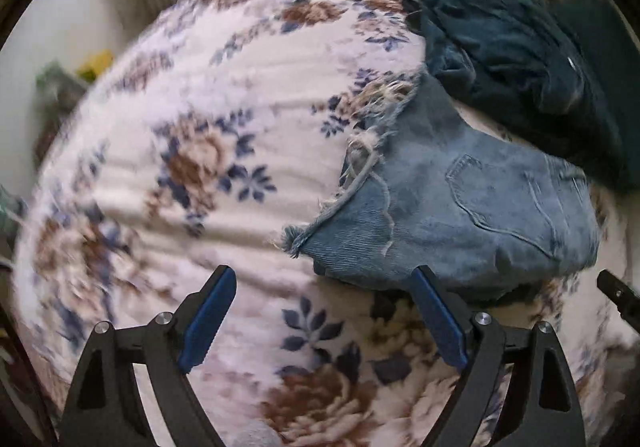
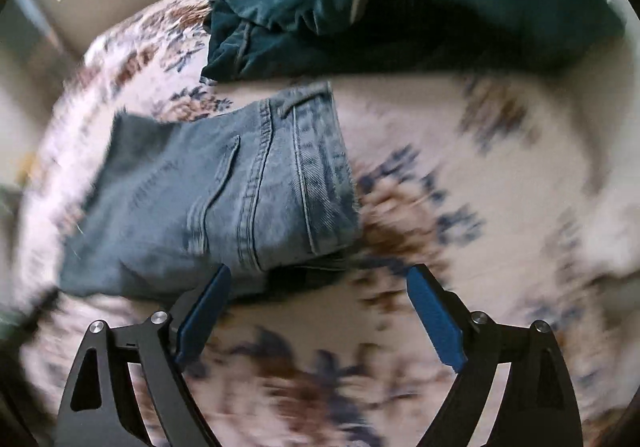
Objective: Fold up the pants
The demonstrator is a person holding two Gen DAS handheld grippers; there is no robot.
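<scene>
Jeans (image 1: 460, 207) show frayed hems leftward, waistband (image 2: 312, 95) rightward.

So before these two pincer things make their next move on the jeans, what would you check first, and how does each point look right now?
1. Left gripper open: ok, jaws spread wide, nothing between them.
2. Right gripper open: ok, also empty.
3. Light blue jeans folded and lying on the floral blanket: ok, a compact bundle with the frayed hems on top.
4. Jeans free of the dark green garment: cannot tell, they meet or overlap at the far edge.
5. Fold edges lined up: cannot tell, the right view is too blurred.
6. Grippers apart from each other: ok, the right one shows only at the left view's edge.
</scene>
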